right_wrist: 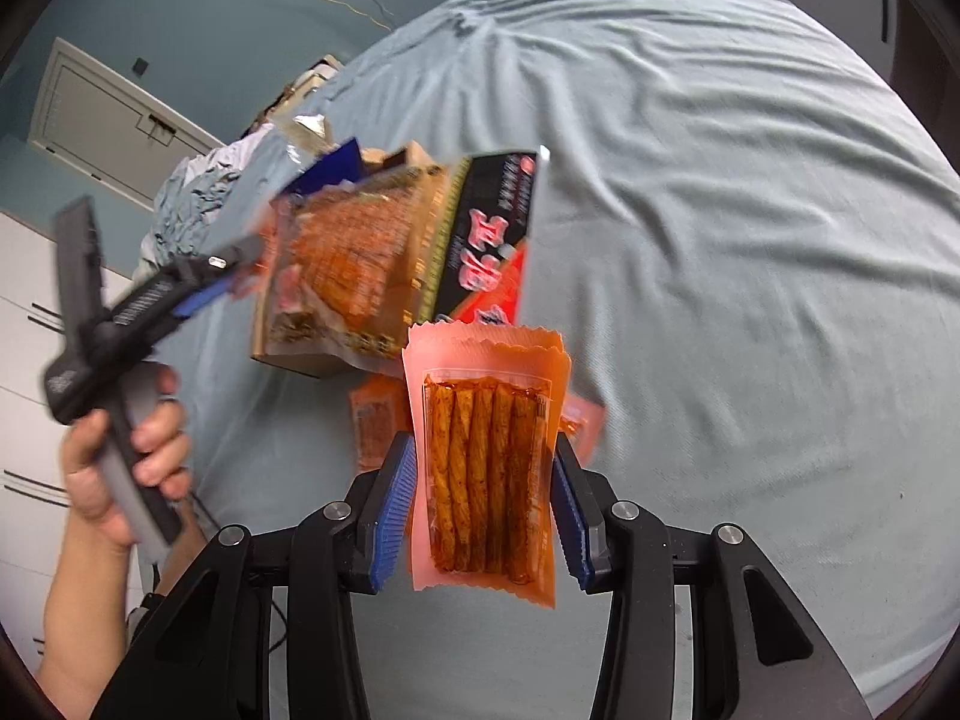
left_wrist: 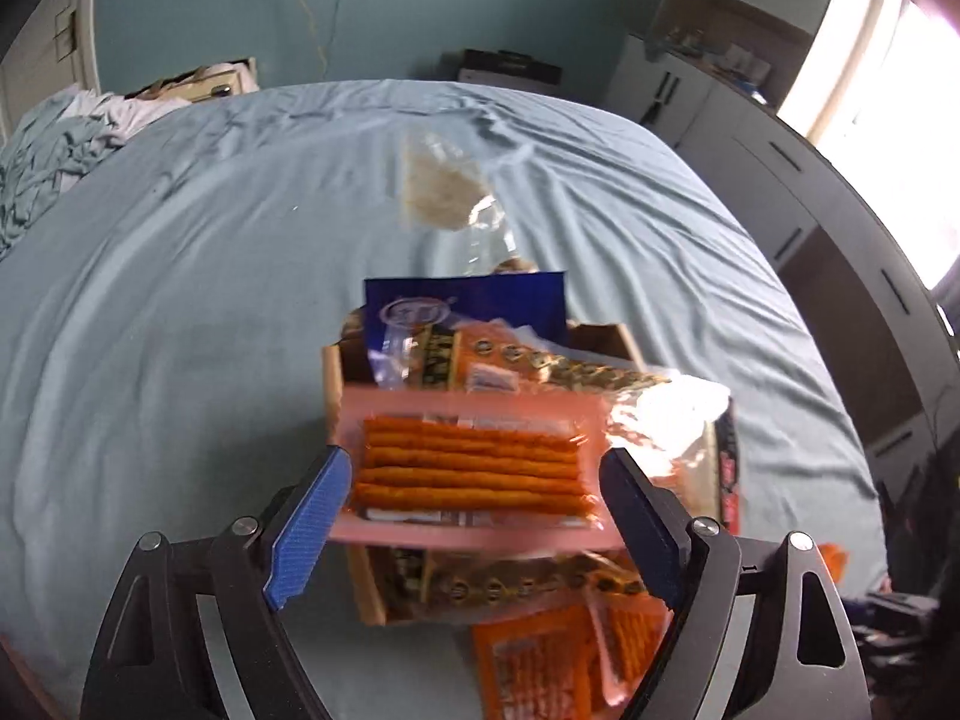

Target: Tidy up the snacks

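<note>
My left gripper [left_wrist: 474, 474] is shut on a pink packet of orange snack sticks [left_wrist: 471, 471], held flat above a cardboard box [left_wrist: 336, 396] full of snack packets. The box stands on a bed with a blue sheet [left_wrist: 180, 300]. My right gripper [right_wrist: 483, 480] is shut on a second pink packet of spicy sticks [right_wrist: 483, 468], held upright in front of the box [right_wrist: 312, 363]. The left gripper [right_wrist: 198, 294] shows in the right wrist view at the box's left side with its packet [right_wrist: 336, 264] over the box.
A clear bag of pale crumbs [left_wrist: 444, 186] lies on the sheet beyond the box. More orange packets [left_wrist: 540, 660] lie on the sheet near the box's front. White cabinets [left_wrist: 780, 192] stand to the right; rumpled bedding [left_wrist: 48, 150] lies far left.
</note>
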{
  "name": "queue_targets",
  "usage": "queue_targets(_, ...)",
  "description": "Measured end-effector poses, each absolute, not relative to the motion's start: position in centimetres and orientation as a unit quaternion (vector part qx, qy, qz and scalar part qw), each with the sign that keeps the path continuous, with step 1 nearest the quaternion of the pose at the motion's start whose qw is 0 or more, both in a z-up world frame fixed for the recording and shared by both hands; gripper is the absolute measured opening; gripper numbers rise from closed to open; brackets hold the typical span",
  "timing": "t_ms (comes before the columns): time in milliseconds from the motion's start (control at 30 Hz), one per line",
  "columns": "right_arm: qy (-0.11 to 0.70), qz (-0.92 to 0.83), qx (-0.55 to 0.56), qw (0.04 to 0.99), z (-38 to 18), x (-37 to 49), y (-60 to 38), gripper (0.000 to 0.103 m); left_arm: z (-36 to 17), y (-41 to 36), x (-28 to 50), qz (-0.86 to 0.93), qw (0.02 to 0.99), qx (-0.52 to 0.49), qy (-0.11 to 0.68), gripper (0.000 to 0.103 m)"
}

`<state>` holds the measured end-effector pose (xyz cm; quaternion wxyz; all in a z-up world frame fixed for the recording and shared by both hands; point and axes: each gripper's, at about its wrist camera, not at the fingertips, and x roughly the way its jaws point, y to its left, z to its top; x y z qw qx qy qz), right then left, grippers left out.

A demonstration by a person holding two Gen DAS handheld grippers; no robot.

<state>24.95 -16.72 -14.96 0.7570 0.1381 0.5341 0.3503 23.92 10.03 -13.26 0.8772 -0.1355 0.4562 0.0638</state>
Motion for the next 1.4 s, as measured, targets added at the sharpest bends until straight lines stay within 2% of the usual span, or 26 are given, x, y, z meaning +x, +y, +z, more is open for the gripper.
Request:
queue_targets(267,0.499,0.369,0.179,0.763,-11.3,27.4,-13.8,0.041,-13.3,10.4,21.3,0.057,0.872,-0.093,0.477,0.099)
queue_targets(467,0.489,0.368,0.15,0.776,-8.6,30.4,-7.8,0.045,-12.7,8.3,19.5,0.019,0.872,-0.014,0.489,0.099)
queue_targets(567,0.494,0.373,0.102,0.779,-8.2,31.3,-4.0,0.054,-12.9,8.2,18.7,0.013,0.871,-0.014,0.49,0.1)
queue_targets(633,0.503,0.37,0.073,0.778,-8.5,32.0,-2.0,0.069,-13.5,8.4,18.3,0.012,0.867,-0.016,0.498,0.1)
queue_targets(667,0.503,0.361,0.055,0.783,-8.3,32.0,-1.4,0.072,-13.8,8.5,18.2,0.012,0.865,-0.015,0.502,0.1)
queue_targets(733,0.491,0.339,0.026,0.802,-7.7,32.1,-0.8,0.074,-14.5,8.6,17.9,0.014,0.86,-0.013,0.51,0.1)
queue_targets(900,0.491,0.333,0.049,0.804,-6.8,30.9,-3.2,0.074,-16.2,8.5,17.1,0.001,0.849,-0.007,0.529,0.1)
queue_targets(1100,0.527,0.356,0.018,0.771,-10.3,26.2,-8.4,0.074,-18.5,6.5,16.8,-0.025,0.832,0.011,0.554,0.1)
queue_targets(1200,0.566,0.354,0.01,0.745,-14.7,24.1,-11.2,0.074,-20.1,5.3,16.9,-0.036,0.816,0.002,0.578,0.1)
queue_targets(1400,0.644,0.308,0.008,0.701,-22.4,25.3,-12.5,0.074,-22.5,2.2,17.5,-0.052,0.792,0.003,0.609,0.099)
